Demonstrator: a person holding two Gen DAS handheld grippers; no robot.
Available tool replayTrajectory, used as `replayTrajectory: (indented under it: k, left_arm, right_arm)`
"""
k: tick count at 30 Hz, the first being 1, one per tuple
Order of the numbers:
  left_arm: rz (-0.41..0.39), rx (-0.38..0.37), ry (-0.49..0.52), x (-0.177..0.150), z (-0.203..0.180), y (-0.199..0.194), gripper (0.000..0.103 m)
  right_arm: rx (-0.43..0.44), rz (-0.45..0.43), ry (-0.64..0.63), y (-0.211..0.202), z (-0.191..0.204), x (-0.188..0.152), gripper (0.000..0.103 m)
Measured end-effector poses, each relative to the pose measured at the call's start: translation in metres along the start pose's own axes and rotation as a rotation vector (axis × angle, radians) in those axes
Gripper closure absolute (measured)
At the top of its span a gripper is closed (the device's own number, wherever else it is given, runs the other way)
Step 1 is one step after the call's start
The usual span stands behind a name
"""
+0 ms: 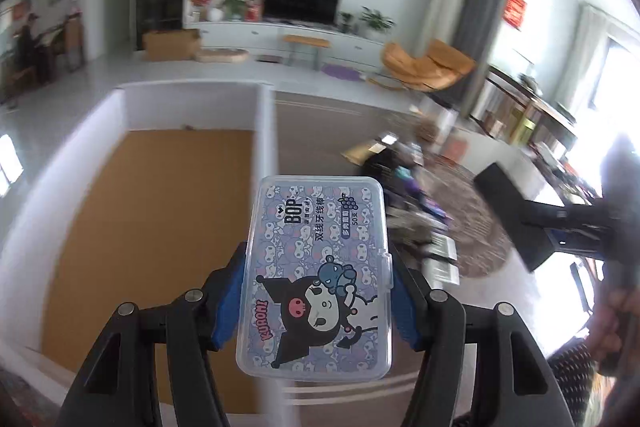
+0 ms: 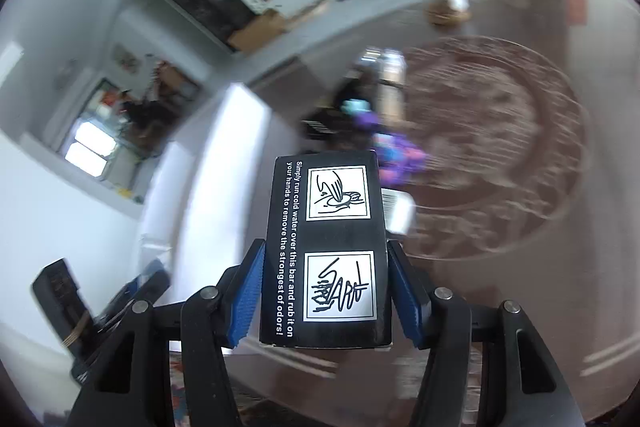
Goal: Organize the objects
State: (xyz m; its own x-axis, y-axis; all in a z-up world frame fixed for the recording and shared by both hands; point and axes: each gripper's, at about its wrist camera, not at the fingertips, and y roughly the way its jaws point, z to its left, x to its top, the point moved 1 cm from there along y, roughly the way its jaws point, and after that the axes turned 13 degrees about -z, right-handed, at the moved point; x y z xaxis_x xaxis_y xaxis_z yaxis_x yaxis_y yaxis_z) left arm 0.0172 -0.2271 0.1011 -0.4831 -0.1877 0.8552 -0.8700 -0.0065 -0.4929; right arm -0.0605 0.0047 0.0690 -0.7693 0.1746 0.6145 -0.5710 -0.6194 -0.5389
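My left gripper [image 1: 316, 291] is shut on a clear plastic floss-pick case [image 1: 316, 279] with a purple cartoon label, held above the right wall of a white open box [image 1: 264, 131] with a brown floor. My right gripper [image 2: 324, 279] is shut on a black carton [image 2: 326, 251] with white instruction pictures; it also shows at the right of the left wrist view [image 1: 516, 215]. A blurred pile of small items [image 1: 404, 187] lies on the table by a round brown mat [image 1: 476, 223]; the pile also shows in the right wrist view [image 2: 384, 143].
The white box wall [image 2: 236, 155] stands left of the black carton. The left gripper's body [image 2: 100, 311] shows at the lower left. White packets [image 1: 440, 259] lie by the mat. A living room with TV and orange chair lies beyond.
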Motion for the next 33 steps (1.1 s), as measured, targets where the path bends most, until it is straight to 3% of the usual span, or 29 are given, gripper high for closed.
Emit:
replayTrajectory:
  k: [4, 9, 11, 14, 17, 20, 22, 23, 26, 28, 33]
  left_arm:
    - [0.023, 0.175, -0.02, 0.003, 0.069, -0.001, 0.041]
    - [0.147, 0.332, -0.007, -0.01, 0.13, 0.018, 0.04]
    - [0.202, 0.388, 0.01, -0.015, 0.142, 0.025, 0.025]
    - [0.197, 0.4, -0.001, -0.02, 0.143, 0.019, 0.021]
    - [0.161, 0.334, 0.006, -0.021, 0.113, 0.008, 0.02]
    - [0.118, 0.166, 0.023, -0.019, 0.059, -0.004, 0.02]
    - [0.103, 0.01, 0.041, -0.024, 0.009, -0.016, 0.014]
    - [0.11, -0.085, 0.062, -0.032, -0.025, -0.017, 0.002]
    - [0.162, -0.221, 0.124, -0.06, -0.093, -0.003, 0.0]
    - [0.256, -0.22, 0.198, -0.099, -0.132, 0.028, 0.0]
    - [0.335, -0.196, 0.266, -0.157, -0.157, 0.078, 0.0]
  right_arm:
    - [0.177, 0.064, -0.098, 0.046, 0.102, -0.001, 0.044]
    - [0.259, 0.175, -0.259, 0.113, 0.202, -0.029, 0.044]
    - [0.261, 0.268, -0.283, 0.146, 0.223, -0.047, 0.041]
    - [0.238, 0.255, -0.265, 0.156, 0.222, -0.055, 0.029]
    - [0.178, 0.16, -0.299, 0.13, 0.192, -0.043, 0.015]
    - [0.048, 0.033, -0.359, 0.084, 0.138, -0.034, 0.006]
    - [-0.082, -0.051, -0.399, 0.049, 0.085, -0.038, 0.003]
    - [-0.166, -0.084, -0.419, 0.033, 0.057, -0.044, 0.003]
    - [-0.393, -0.093, -0.475, 0.011, -0.021, -0.062, 0.003]
    - [-0.515, -0.05, -0.477, 0.0, -0.074, -0.079, 0.003]
    - [-0.594, -0.097, -0.366, -0.034, -0.137, -0.082, 0.003]
